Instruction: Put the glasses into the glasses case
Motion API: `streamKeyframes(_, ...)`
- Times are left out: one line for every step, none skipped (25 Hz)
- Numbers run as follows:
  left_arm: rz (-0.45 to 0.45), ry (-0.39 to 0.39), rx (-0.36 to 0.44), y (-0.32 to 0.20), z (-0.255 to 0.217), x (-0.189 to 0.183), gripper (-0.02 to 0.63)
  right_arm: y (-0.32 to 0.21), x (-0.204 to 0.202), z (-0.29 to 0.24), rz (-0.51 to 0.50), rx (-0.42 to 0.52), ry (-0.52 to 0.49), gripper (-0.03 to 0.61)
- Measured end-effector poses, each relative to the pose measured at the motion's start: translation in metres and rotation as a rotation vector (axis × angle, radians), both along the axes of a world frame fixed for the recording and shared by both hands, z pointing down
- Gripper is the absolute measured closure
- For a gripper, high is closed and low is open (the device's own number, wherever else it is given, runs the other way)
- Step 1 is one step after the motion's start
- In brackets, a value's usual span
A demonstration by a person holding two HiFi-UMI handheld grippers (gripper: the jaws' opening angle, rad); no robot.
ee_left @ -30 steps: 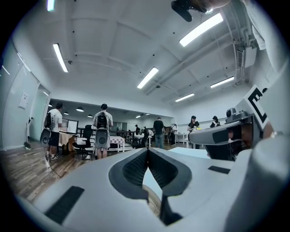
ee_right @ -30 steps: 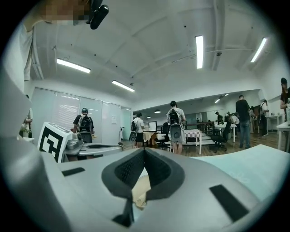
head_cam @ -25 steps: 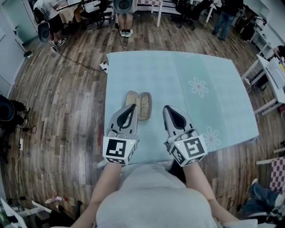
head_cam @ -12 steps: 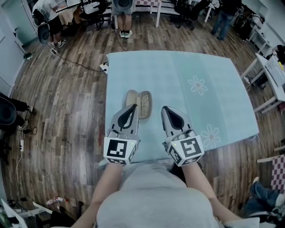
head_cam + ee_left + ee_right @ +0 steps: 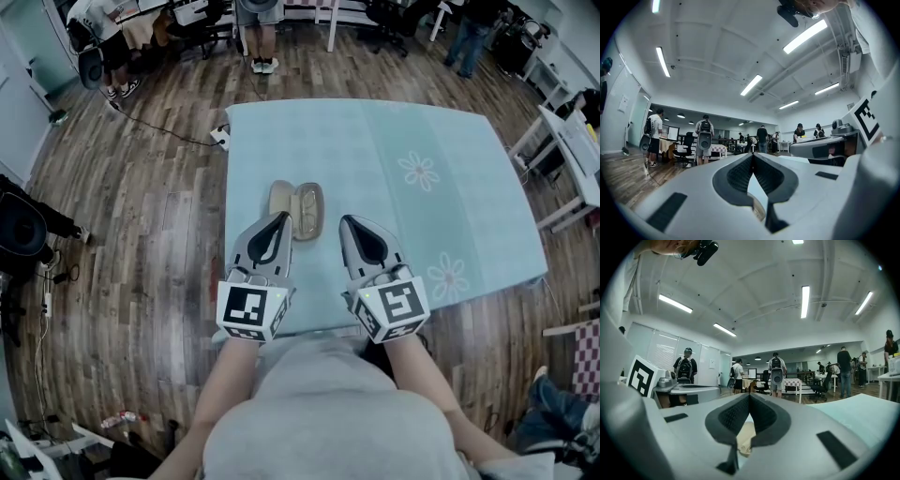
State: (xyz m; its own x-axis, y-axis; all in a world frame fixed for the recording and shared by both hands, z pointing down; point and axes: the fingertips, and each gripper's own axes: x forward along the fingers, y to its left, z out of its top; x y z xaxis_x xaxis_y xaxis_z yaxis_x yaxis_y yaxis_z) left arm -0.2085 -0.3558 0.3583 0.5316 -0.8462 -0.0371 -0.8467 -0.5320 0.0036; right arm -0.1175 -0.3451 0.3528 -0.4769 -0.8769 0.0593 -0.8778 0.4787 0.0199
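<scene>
A beige glasses case (image 5: 296, 208) lies open on the light blue tablecloth (image 5: 375, 150), its two halves side by side. The right half shows a dark outline; whether that is the glasses I cannot tell. My left gripper (image 5: 281, 217) is shut, its tip just below the case's left half. To the right of the case is my right gripper (image 5: 345, 221), also shut and holding nothing. In the left gripper view the jaws (image 5: 752, 154) meet at the tip, with a sliver of the case (image 5: 759, 210) below. The right gripper view shows closed jaws (image 5: 749, 395) over a piece of case (image 5: 746, 439).
The cloth has white flower prints (image 5: 419, 172) on the right side. Wooden floor (image 5: 141, 206) surrounds the table. Several people and office chairs (image 5: 262, 19) stand at the far end of the room. A white table (image 5: 572, 141) is at the right edge.
The table and case sit slightly higher in the head view than before. Both grippers stay shut in about the same place, with the case now a little farther from them.
</scene>
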Motion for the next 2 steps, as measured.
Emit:
streamKeyframes(0.001,0.0,-0.001,-0.0002,0.0002,-0.0016,0.604,-0.0002,-0.0007,-0.0007,0.002,0.001,0.001,0.572)
streamKeyframes(0.003,0.0,-0.002,-0.0004,0.0003,-0.0032,0.604,-0.0003,-0.0014,-0.0013,0.003,0.003,0.001,0.572)
